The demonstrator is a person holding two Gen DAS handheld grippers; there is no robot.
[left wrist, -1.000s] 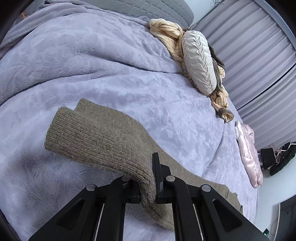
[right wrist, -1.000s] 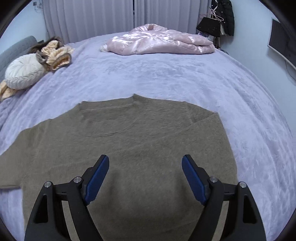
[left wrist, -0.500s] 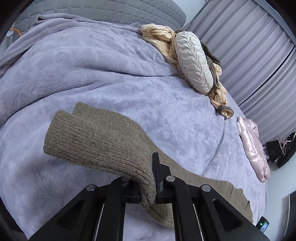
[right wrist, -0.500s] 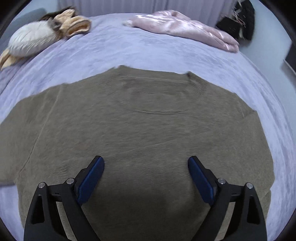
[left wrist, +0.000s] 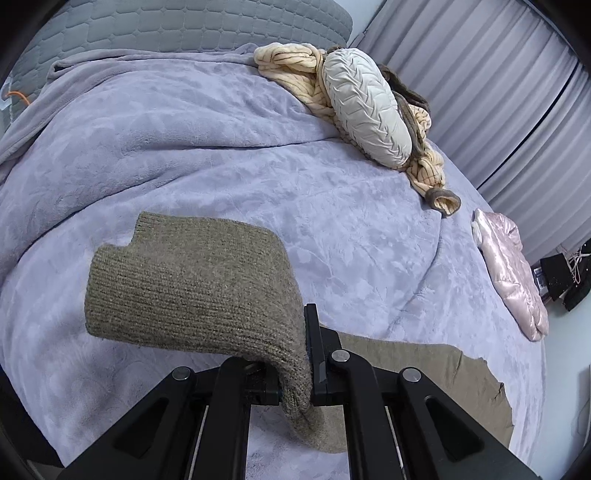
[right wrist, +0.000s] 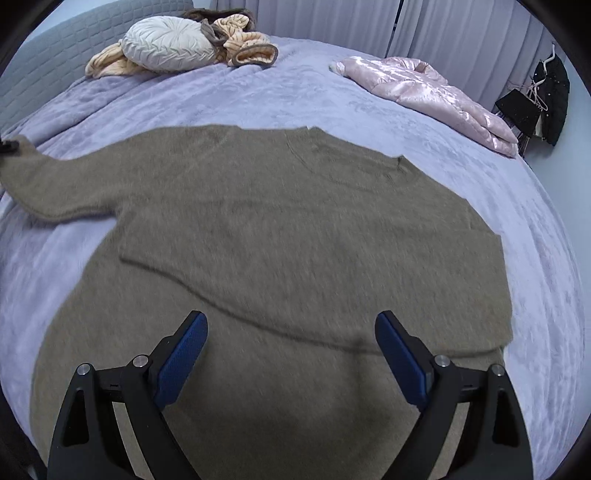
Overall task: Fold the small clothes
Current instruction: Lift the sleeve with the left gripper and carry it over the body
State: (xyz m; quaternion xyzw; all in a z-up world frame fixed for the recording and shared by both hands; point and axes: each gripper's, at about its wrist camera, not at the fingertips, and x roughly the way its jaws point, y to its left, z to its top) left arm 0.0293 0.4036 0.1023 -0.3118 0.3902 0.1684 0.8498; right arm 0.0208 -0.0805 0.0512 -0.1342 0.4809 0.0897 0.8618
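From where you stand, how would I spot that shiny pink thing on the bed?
Start at the big bed with the lavender blanket and look to its far side, by the grey curtains. There lies the pink puffer jacket, apart from the olive sweater spread in the middle. It is the only glossy, quilted garment; the others are matte knits.

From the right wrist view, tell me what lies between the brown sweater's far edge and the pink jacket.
Only bare purple blanket lies between the brown sweater and the pink jacket in the right wrist view.
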